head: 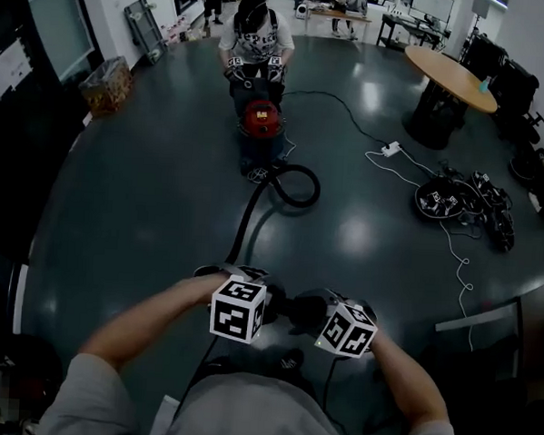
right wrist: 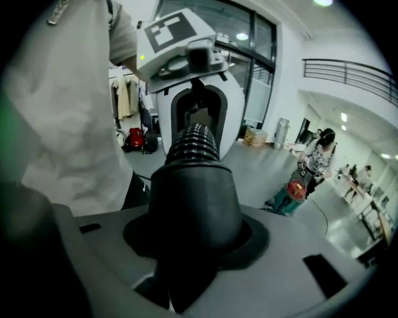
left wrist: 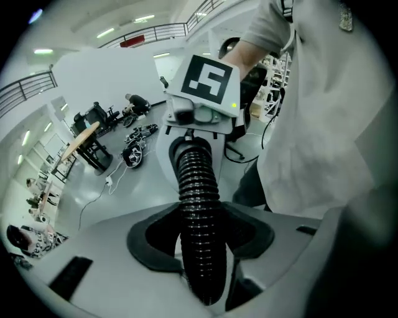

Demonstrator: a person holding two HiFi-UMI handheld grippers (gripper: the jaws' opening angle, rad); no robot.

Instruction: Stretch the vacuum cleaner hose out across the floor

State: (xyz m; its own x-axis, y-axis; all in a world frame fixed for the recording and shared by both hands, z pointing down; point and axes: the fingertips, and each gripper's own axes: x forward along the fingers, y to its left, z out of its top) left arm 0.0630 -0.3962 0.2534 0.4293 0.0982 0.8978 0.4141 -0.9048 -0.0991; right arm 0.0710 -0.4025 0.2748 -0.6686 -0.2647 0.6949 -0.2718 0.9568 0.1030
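Note:
A black ribbed vacuum hose runs from the red-topped vacuum cleaner, makes one loop on the floor, and comes up to my hands. My left gripper is shut on the ribbed hose, which passes straight between its jaws. My right gripper faces it and is shut on the hose's smooth black end cuff. The two grippers sit close together, low in front of me. In the left gripper view the right gripper's marker cube shows just beyond the hose.
Another person crouches behind the vacuum cleaner, holding grippers on it. A round wooden table stands far right. A white power strip with its cord and a pile of black gear lie at right. A basket sits far left.

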